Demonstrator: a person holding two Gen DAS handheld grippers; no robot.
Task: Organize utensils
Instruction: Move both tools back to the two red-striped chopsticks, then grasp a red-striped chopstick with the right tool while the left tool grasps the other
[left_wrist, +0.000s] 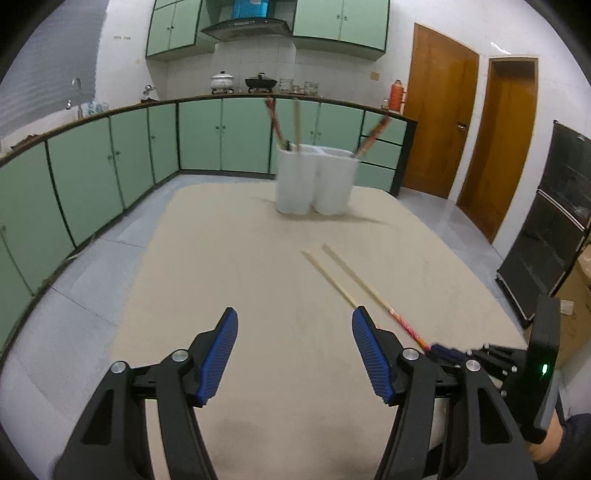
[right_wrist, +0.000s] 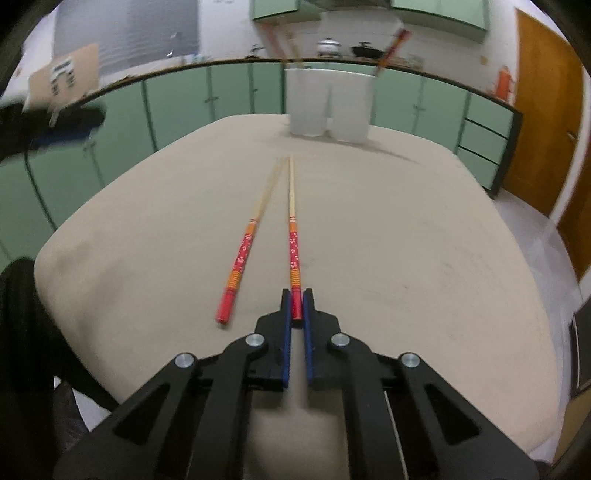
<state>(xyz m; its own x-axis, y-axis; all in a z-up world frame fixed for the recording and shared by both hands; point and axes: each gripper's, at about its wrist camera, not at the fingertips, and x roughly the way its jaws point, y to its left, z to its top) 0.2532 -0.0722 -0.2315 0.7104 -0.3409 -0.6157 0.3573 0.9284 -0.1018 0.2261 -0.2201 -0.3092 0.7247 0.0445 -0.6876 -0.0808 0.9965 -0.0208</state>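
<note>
Two red-handled chopsticks lie side by side on the beige table (right_wrist: 406, 240). My right gripper (right_wrist: 296, 301) is shut on the red end of the right chopstick (right_wrist: 293, 254); the left chopstick (right_wrist: 242, 258) lies free beside it. The white two-compartment utensil holder (right_wrist: 328, 107) stands at the table's far side with chopsticks sticking out. In the left wrist view my left gripper (left_wrist: 295, 325) hangs open over bare table, nothing between its fingers. The pair of chopsticks (left_wrist: 354, 280) runs to its right, and the right gripper (left_wrist: 448, 352) grips the nearer end. The holder (left_wrist: 316, 181) stands ahead.
Green floor cabinets (left_wrist: 110, 162) ring the room's left and back under a counter with pots. Two wooden doors (left_wrist: 498, 140) are on the right, and a dark rack (left_wrist: 554, 229) stands near the table's right edge. A sleeve (left_wrist: 569, 432) shows at the lower right.
</note>
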